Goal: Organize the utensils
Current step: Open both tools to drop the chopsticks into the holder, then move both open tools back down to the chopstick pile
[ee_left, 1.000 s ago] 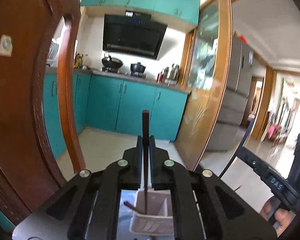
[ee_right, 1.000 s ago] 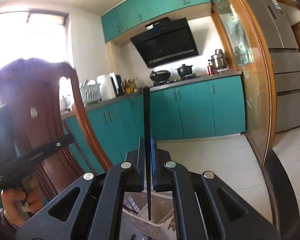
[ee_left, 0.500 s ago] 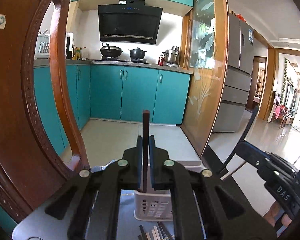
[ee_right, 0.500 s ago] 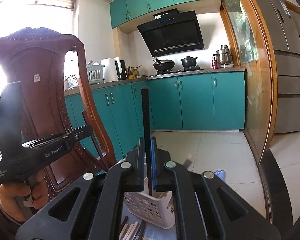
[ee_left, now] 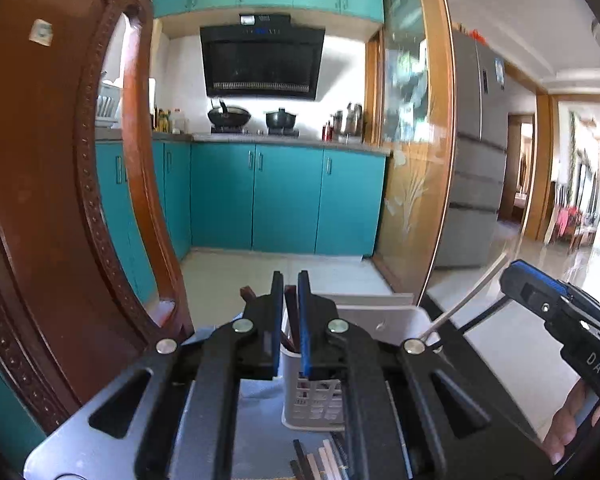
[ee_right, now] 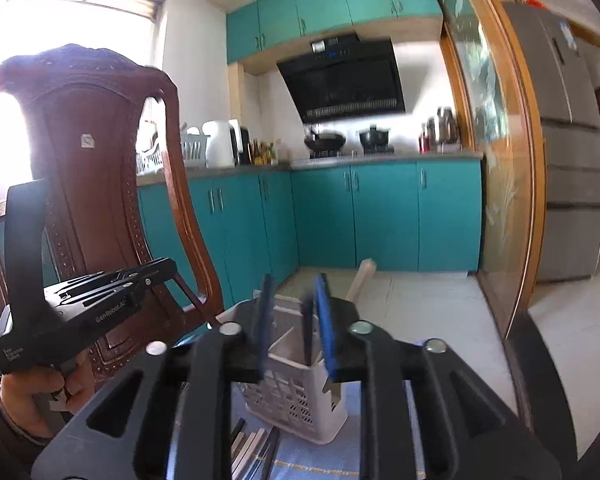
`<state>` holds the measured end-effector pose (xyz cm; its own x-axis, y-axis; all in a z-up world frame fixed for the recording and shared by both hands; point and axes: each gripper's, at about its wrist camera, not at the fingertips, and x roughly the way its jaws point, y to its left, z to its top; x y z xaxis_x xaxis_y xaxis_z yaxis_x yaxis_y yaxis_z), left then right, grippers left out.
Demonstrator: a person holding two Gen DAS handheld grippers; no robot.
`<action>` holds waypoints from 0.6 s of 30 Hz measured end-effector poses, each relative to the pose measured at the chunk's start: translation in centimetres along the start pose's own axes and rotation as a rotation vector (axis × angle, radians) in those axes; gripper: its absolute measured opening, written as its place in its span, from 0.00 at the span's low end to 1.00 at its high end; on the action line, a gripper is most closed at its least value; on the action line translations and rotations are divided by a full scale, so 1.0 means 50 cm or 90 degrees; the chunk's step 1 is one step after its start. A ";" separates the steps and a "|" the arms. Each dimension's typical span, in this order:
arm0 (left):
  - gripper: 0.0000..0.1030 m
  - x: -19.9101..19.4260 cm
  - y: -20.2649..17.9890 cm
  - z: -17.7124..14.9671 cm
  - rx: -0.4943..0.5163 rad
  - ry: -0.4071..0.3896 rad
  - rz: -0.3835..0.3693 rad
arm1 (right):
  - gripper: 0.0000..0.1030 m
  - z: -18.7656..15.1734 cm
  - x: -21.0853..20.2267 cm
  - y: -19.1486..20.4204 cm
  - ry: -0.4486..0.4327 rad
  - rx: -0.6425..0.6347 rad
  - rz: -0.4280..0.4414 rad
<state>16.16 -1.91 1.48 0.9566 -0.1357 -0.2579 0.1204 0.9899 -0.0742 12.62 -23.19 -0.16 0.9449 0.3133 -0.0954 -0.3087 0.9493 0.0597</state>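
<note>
A white perforated utensil basket [ee_left: 316,400] stands on the table just beyond both grippers; it also shows in the right wrist view [ee_right: 300,396]. My left gripper [ee_left: 291,324] stands slightly open above it, with a dark brown chopstick [ee_left: 291,320] standing loose between the pads, its lower end in the basket. My right gripper [ee_right: 294,320] is open over the basket, with a dark chopstick [ee_right: 308,332] dropped into it and a pale chopstick [ee_right: 360,280] leaning out behind. Several loose chopsticks [ee_left: 320,460] lie on the table before the basket.
A carved wooden chair back [ee_left: 52,200] stands close on the left and also shows in the right wrist view [ee_right: 96,168]. The table has a pale blue cover [ee_right: 340,452]. Teal kitchen cabinets [ee_left: 288,200] and a glass sliding door [ee_left: 412,160] lie beyond.
Both grippers have opened and let go of their chopsticks, which have dropped down into the basket. Both grippers have come lower and closer to the basket.
</note>
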 end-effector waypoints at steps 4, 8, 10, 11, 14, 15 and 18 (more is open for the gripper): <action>0.16 -0.027 0.015 -0.011 -0.011 -0.027 -0.005 | 0.43 -0.004 -0.043 0.018 -0.051 -0.032 0.000; 0.24 -0.044 0.030 -0.038 -0.014 -0.022 0.012 | 0.48 -0.029 -0.068 0.034 -0.056 -0.039 0.044; 0.26 -0.048 0.038 -0.056 -0.015 -0.009 0.022 | 0.52 -0.054 -0.072 0.058 -0.034 -0.070 0.059; 0.28 -0.048 0.042 -0.065 -0.018 0.002 0.027 | 0.54 -0.070 -0.069 0.072 -0.012 -0.088 0.069; 0.35 -0.045 0.057 -0.091 -0.027 0.036 0.045 | 0.55 -0.114 -0.042 0.104 0.074 -0.116 0.089; 0.35 -0.042 0.062 -0.097 -0.028 0.047 0.054 | 0.55 -0.137 -0.017 0.115 0.134 -0.126 0.089; 0.37 -0.037 0.079 -0.108 -0.044 0.072 0.069 | 0.55 -0.196 0.042 0.128 0.271 -0.141 0.066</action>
<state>13.43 2.05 -3.52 0.9268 -0.0358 -0.3738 -0.0040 0.9944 -0.1052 11.56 -16.21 -9.71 0.7931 0.3460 -0.5013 -0.4588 0.8806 -0.1181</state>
